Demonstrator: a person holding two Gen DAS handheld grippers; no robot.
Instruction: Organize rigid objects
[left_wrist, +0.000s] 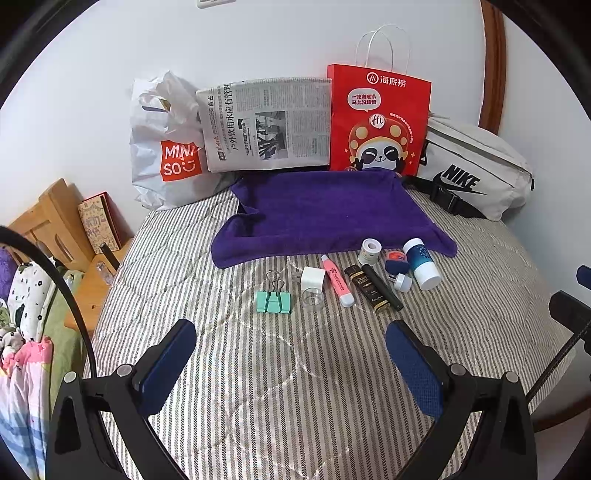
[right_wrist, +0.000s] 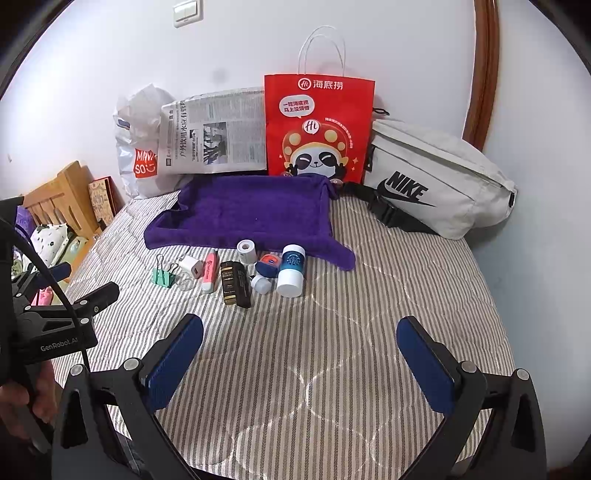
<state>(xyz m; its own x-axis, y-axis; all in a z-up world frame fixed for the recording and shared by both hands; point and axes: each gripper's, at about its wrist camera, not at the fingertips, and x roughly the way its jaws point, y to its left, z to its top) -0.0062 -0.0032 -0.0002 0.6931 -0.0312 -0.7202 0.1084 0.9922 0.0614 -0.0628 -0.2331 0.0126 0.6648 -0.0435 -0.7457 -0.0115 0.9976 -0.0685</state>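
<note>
Small objects lie in a row on the striped bed in front of a purple towel (left_wrist: 325, 214) (right_wrist: 243, 210): a green binder clip (left_wrist: 274, 301) (right_wrist: 163, 275), a clear cup (left_wrist: 313, 298), a white charger (left_wrist: 312, 280) (right_wrist: 192, 266), a pink highlighter (left_wrist: 337, 280) (right_wrist: 209, 272), a black-gold box (left_wrist: 367, 288) (right_wrist: 232, 281), a tape roll (left_wrist: 370, 250) (right_wrist: 246, 251), a blue-white bottle (left_wrist: 421, 263) (right_wrist: 291, 270). My left gripper (left_wrist: 291, 345) is open, short of the clip. My right gripper (right_wrist: 301, 341) is open, nearer than the bottle.
Against the wall stand a white plastic bag (left_wrist: 166, 147), a newspaper (left_wrist: 266, 123), a red paper bag (left_wrist: 378, 118) (right_wrist: 319, 125) and a grey waist bag (left_wrist: 476, 170) (right_wrist: 436, 177). A wooden bedside stand (left_wrist: 55, 221) and bedding lie left. A hand (right_wrist: 22, 406) holds the left gripper.
</note>
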